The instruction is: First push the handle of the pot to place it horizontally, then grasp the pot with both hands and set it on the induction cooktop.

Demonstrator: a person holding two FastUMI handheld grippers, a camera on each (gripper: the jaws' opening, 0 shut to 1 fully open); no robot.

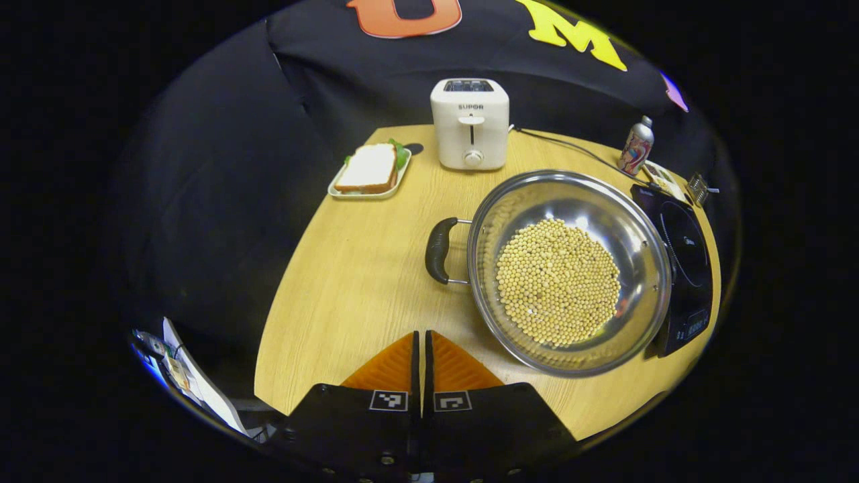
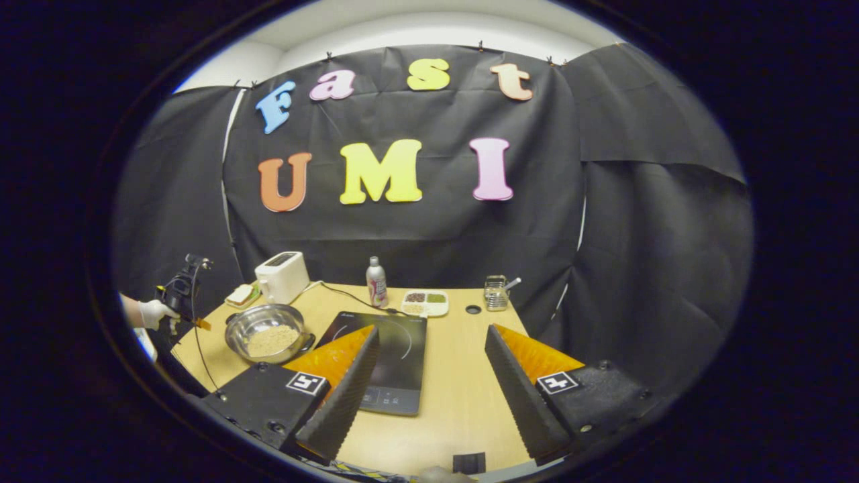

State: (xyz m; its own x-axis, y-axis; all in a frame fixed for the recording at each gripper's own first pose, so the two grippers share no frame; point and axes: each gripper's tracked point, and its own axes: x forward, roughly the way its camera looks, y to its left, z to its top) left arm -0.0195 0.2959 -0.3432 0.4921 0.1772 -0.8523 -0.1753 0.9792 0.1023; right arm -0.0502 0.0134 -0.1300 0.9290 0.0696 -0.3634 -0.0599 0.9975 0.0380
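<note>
One wooden table [image 2: 456,376], black-draped booth.

a white toaster [image 1: 470,124] at the far edge of the wooden table carries the brand name "supor" in dark capitals on its front, above the lever slot. print on the spray can [image 1: 636,145] is too small to read.

Black cloth wall [image 2: 429,228] behind a wooden table [image 2: 456,376], seemingly under white ceiling [image 2: 429,27].
</note>
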